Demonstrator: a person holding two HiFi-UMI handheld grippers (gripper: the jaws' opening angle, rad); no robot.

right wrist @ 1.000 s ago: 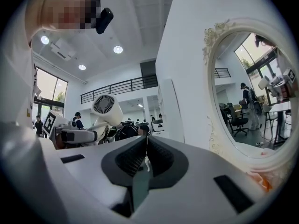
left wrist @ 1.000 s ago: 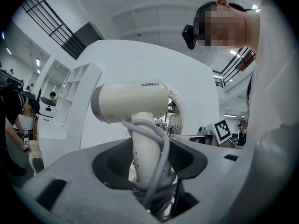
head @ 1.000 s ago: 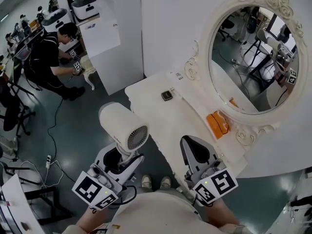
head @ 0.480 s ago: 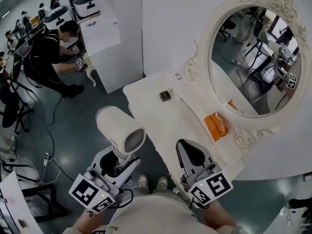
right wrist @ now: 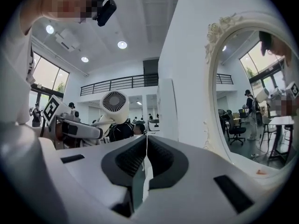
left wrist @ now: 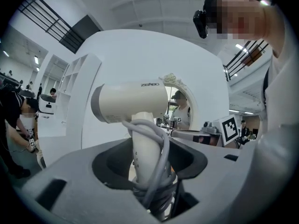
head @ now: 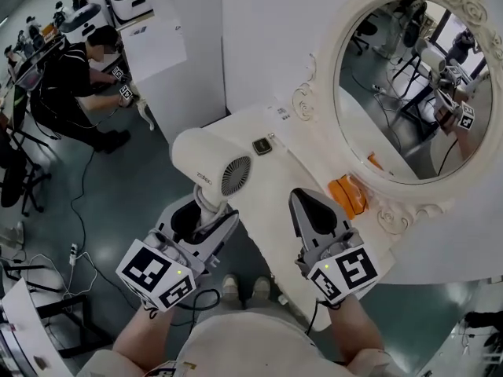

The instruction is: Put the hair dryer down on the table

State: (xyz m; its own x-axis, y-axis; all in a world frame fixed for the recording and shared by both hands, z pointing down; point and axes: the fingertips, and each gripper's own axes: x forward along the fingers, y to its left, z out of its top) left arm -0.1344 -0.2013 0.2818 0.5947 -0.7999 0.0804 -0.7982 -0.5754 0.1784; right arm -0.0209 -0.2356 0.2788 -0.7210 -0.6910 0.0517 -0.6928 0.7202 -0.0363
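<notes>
A cream hair dryer [head: 211, 162] stands upright in my left gripper [head: 196, 218], which is shut on its handle and the coiled cord. Its barrel hangs over the near left corner of the white dressing table [head: 295, 183], above the surface. In the left gripper view the hair dryer [left wrist: 131, 104] rises from between the jaws with the grey cord [left wrist: 159, 171] wrapped round the handle. My right gripper [head: 314, 218] is shut and holds nothing, over the table's front edge; in its own view the right gripper [right wrist: 145, 160] has its jaws pressed together, and the hair dryer [right wrist: 114, 104] shows at left.
A small dark square object [head: 262, 146] and an orange box [head: 349, 196] lie on the table. A large oval mirror [head: 409, 77] in an ornate white frame backs it. A white cabinet [head: 169, 61] stands to the left, and a person in black [head: 75, 85] works beyond it.
My left gripper has carried the hair dryer up and to the right, from beside the table to over its near corner. The right gripper has shifted only slightly.
</notes>
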